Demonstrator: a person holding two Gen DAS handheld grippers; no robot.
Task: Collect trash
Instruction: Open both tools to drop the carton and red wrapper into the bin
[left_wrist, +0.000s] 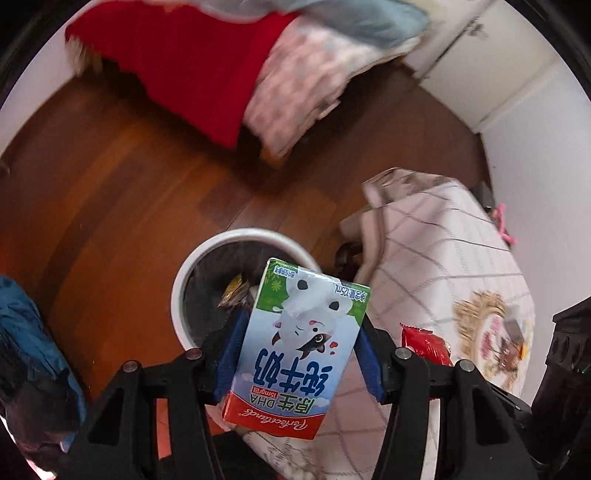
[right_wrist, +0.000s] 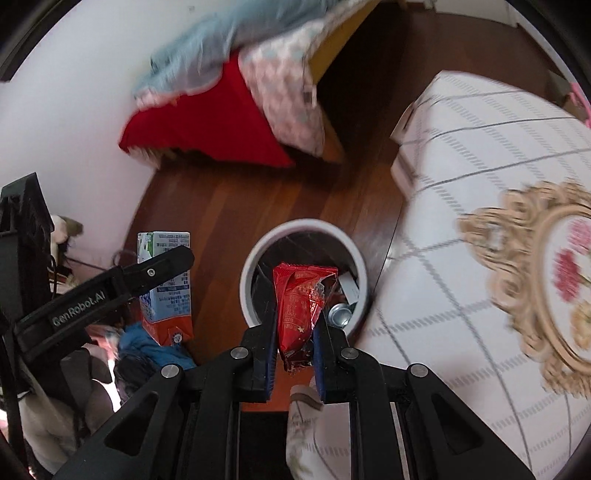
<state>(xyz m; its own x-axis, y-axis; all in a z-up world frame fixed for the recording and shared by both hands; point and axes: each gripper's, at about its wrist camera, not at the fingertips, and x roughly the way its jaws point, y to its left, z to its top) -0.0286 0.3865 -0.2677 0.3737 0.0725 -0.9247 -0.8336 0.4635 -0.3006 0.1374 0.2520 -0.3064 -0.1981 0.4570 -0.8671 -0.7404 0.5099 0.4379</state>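
Note:
My left gripper (left_wrist: 299, 332) is shut on a small milk carton (left_wrist: 295, 347), blue and white with a red base, held above the near rim of a white round trash bin (left_wrist: 192, 266) on the wood floor. The carton also shows in the right wrist view (right_wrist: 166, 291), clamped by the left gripper (right_wrist: 166, 266). My right gripper (right_wrist: 295, 325) is shut on a crumpled red snack wrapper (right_wrist: 301, 302), held over the same bin (right_wrist: 306, 225). The wrapper also shows in the left wrist view (left_wrist: 424, 343). Inside the bin lie a can (right_wrist: 338, 314) and other scraps.
A table with a white checked cloth (right_wrist: 480, 155) stands right of the bin. A bed with red and pale bedding (left_wrist: 207, 62) is at the back. Blue clothing (left_wrist: 22, 332) lies on the floor at left. A white cabinet (left_wrist: 480, 62) stands far right.

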